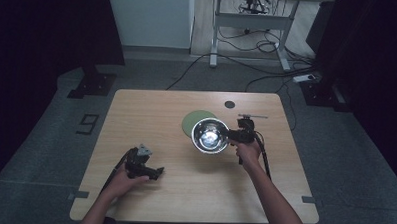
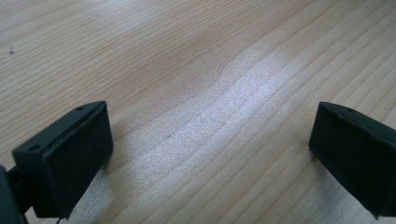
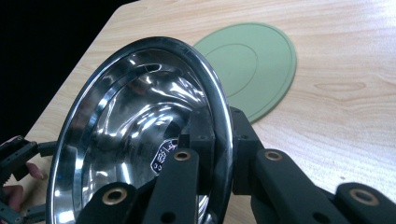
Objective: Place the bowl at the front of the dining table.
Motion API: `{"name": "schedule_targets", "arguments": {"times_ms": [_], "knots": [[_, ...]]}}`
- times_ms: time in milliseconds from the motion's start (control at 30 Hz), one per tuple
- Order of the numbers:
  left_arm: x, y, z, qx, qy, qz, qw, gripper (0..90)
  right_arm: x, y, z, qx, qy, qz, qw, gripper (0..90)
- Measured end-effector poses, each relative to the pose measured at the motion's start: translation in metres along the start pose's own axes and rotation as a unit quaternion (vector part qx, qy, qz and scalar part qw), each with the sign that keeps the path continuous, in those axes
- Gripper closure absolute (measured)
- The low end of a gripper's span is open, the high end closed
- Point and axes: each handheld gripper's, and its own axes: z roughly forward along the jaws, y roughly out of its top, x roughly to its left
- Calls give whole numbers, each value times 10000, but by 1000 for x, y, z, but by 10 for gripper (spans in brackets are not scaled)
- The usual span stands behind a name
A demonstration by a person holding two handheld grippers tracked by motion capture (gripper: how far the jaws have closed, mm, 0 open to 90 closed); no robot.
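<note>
The right gripper [image 1: 230, 136] pinched the rim of the steel bowl [image 1: 210, 135], held beside the green mat [image 1: 195, 119] mid-tabletop; setting it on the mat seemed next. The left gripper [image 1: 157, 172] rested released near the front edge

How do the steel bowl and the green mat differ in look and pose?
The steel bowl is shiny and deep; the green mat is dull and flat. The bowl is gripped at its rim by the right gripper and tilted; the mat lies free on the table. Both are round.
</note>
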Motion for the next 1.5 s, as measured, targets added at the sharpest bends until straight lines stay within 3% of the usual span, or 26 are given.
{"name": "schedule_targets", "arguments": {"times_ms": [600, 1133, 1500], "knots": [[0, 0, 0, 1, 0, 0, 10000, 0, 4, 11, 4, -66, 49, 36, 10000, 833], [0, 0, 0, 0, 1, -1, 10000, 0, -10, 15, 16, -95, -24, 185, 9998, 833], [0, 0, 0, 1, 1, 0, 10000, 0, -12, 22, 27, -145, -32, 215, 9997, 833]]}}
